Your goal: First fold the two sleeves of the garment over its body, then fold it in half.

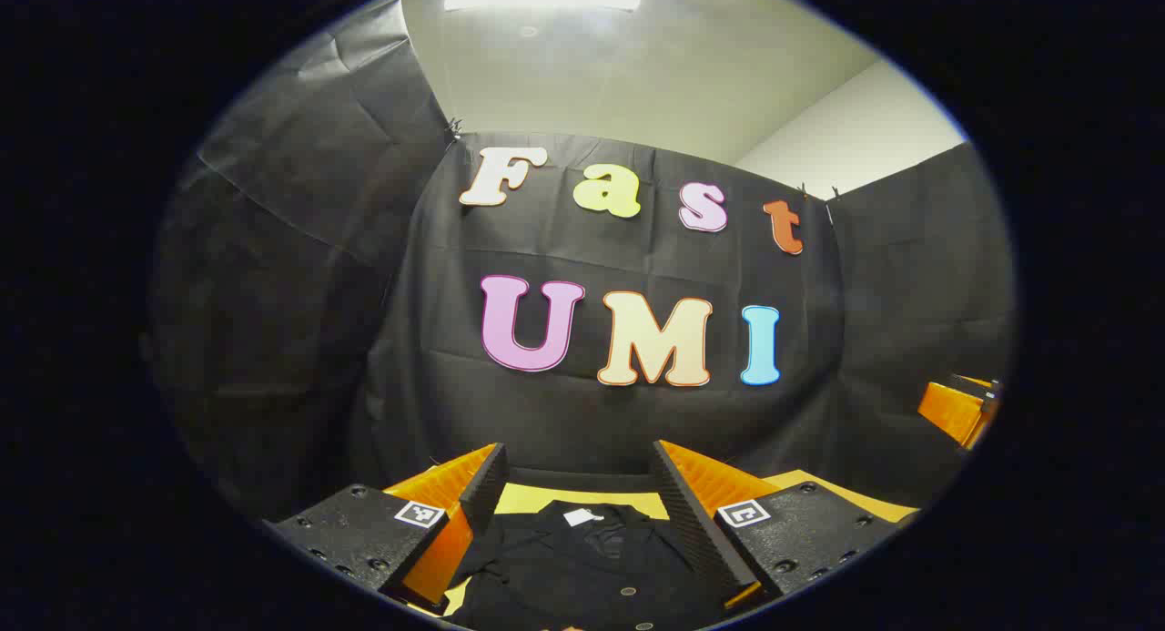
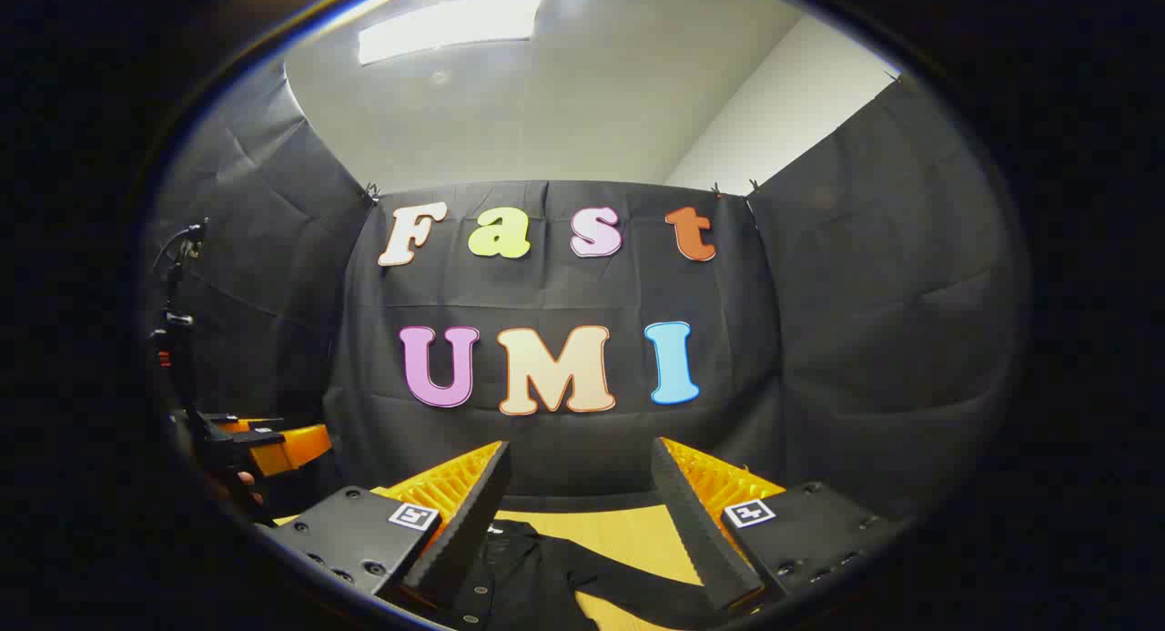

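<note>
Yellow table [image 1: 582, 500] under black cloth walls and a lit ceiling panel [image 2: 446, 25]. Left gripper [image 1: 578, 472] spread wide, holding nothing; black garment [image 1: 582, 558] flat at 6 o'clock, its white neck label [image 1: 579, 517] unreadable. Right gripper [image 2: 578, 472] released too, a sleeve [image 2: 628, 581] trailing toward 5 o'clock.

My left gripper [image 1: 578, 485] has 2 orange ribbed fingers [image 1: 705, 481] faced with black toothed pads, on black screw-studded blocks bearing square white markers. My right gripper [image 2: 578, 485] looks the same, orange and black.
</note>
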Demonstrator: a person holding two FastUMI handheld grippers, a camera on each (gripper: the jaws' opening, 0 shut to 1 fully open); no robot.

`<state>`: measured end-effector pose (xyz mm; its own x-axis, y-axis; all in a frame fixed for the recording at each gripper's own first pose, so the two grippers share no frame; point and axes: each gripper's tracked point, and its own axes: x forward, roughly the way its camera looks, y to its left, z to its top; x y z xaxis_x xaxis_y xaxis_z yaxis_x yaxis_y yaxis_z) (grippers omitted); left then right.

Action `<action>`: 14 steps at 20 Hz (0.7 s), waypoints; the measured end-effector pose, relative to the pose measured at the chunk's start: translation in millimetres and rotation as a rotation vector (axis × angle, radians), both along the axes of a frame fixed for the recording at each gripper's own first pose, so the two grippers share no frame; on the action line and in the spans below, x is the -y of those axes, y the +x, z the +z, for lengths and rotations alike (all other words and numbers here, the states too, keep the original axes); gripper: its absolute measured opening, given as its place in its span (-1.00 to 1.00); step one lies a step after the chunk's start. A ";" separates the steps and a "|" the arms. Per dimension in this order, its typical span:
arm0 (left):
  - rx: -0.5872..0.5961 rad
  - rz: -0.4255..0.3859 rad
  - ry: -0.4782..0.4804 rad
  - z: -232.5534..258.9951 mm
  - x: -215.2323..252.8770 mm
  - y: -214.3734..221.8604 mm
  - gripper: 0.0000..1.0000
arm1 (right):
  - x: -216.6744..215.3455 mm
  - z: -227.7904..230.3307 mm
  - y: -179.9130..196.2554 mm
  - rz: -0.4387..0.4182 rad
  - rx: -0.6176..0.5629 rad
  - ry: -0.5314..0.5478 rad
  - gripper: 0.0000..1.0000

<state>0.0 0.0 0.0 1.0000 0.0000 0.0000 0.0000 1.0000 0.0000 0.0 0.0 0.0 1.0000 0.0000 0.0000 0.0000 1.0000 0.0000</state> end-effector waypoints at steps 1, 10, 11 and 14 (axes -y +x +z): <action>0.001 -0.002 0.000 -0.7 0.7 -1.7 0.83 | -1.6 -1.3 -0.5 0.010 -0.002 0.005 0.95; 0.031 0.012 0.036 10.5 -4.9 -6.1 0.83 | 0.6 -2.4 3.2 0.019 -0.014 0.016 0.97; 0.031 0.013 0.038 9.5 -4.8 -6.2 0.83 | 2.1 -1.0 3.5 0.017 -0.012 0.012 0.95; 0.026 0.015 0.038 9.1 -4.0 -5.6 0.83 | 3.8 -1.3 4.4 0.018 -0.006 0.006 0.95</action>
